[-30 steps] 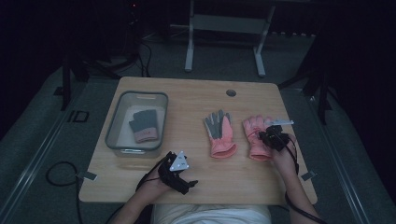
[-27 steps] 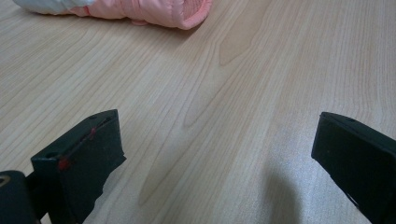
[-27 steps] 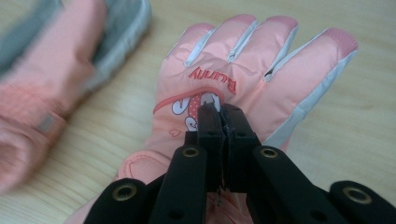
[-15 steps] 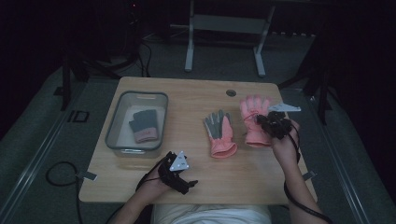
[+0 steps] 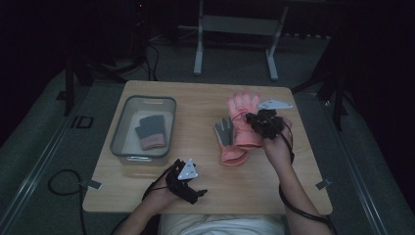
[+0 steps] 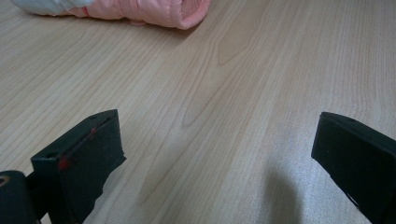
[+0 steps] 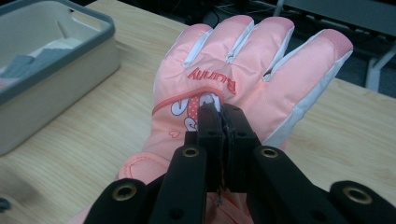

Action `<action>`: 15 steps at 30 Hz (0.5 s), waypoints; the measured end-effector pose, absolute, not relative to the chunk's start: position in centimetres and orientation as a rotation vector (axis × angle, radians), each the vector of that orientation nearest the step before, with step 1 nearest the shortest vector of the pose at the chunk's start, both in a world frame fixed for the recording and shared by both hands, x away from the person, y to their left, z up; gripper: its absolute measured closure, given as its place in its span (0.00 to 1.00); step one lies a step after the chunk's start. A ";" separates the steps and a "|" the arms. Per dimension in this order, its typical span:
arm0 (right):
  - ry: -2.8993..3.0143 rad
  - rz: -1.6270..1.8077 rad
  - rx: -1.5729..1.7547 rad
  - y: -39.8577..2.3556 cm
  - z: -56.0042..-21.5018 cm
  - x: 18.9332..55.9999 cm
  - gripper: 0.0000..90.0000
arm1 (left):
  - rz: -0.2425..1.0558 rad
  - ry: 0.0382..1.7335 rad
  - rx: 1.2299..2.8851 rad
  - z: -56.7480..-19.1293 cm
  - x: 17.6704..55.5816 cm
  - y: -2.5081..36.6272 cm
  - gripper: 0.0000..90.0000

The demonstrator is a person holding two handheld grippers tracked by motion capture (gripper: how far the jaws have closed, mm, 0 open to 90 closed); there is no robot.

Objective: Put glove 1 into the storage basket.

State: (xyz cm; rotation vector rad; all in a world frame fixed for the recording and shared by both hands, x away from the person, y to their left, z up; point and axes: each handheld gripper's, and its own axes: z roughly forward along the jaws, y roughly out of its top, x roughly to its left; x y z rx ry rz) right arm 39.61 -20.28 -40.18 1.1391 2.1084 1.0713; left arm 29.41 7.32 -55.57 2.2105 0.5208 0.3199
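The pink glove [image 7: 233, 93] hangs pinched in the right tool [image 7: 219, 116], whose jaws are pressed together on a fold of fabric at the back of the glove, just below the red "Bunny" lettering; its fingers point away from the person and it is lifted clear of the tabletop [image 5: 195, 112] on the right half. Nearest the person, the left tool [image 5: 186, 183] rests low at the front edge of the tabletop, left of centre, with its jaws spread wide apart and nothing but bare wood between them in the left gripper view. A little farther out, the second pink glove [image 5: 229, 144] lies flat with its grey palm up, just beside and partly under the lifted one; its cuff end shows at the top of the left gripper view [image 6: 154, 11]. The right hand [image 5: 276, 147] reaches in from the lower right to carry its tool above that pair. Off to the left and at about the same depth sits a clear grey-rimmed bin [image 5: 128, 149], well apart from the gloves, and inside it lies a grey knit glove with a pink cuff [image 5: 150, 131].
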 end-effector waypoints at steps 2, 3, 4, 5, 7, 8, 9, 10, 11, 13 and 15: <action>2.116 1.069 1.150 -19.5 -40.4 39.5 0.97 | 0.321 0.519 2.210 -55.6 29.4 7.3 0.02; 2.116 1.068 1.153 -19.1 -40.6 39.5 0.97 | 0.321 0.519 2.210 -55.6 29.4 7.3 0.02; 2.117 1.062 1.156 -18.8 -40.8 39.5 0.97 | 0.321 0.518 2.211 -55.6 29.4 7.3 0.02; 2.120 1.054 1.160 -18.5 -41.0 39.5 0.97 | 0.322 0.517 2.211 -55.6 29.4 7.3 0.02; 2.122 1.047 1.162 -18.0 -41.5 39.4 0.97 | 0.322 0.515 2.214 -55.6 29.4 7.3 0.02; 2.123 1.034 1.165 -17.7 -41.7 39.4 0.97 | 0.323 0.515 2.214 -55.6 29.4 7.3 0.02; 2.120 1.021 1.168 -17.5 -42.0 39.5 0.97 | 0.322 0.514 2.214 -55.6 29.4 7.3 0.02; 2.123 1.013 1.172 -17.3 -42.3 39.5 0.97 | 0.323 0.515 2.214 -55.6 29.4 7.3 0.02; 2.130 1.007 1.177 -17.2 -42.6 39.6 0.97 | 0.323 0.515 2.215 -55.6 29.4 7.3 0.02; 2.145 0.998 1.196 -17.0 -43.4 39.8 0.97 | 0.321 0.515 2.215 -55.6 29.4 7.3 0.02; 2.157 0.978 1.209 -16.9 -44.1 40.1 0.97 | 0.321 0.515 2.214 -55.5 29.4 7.3 0.02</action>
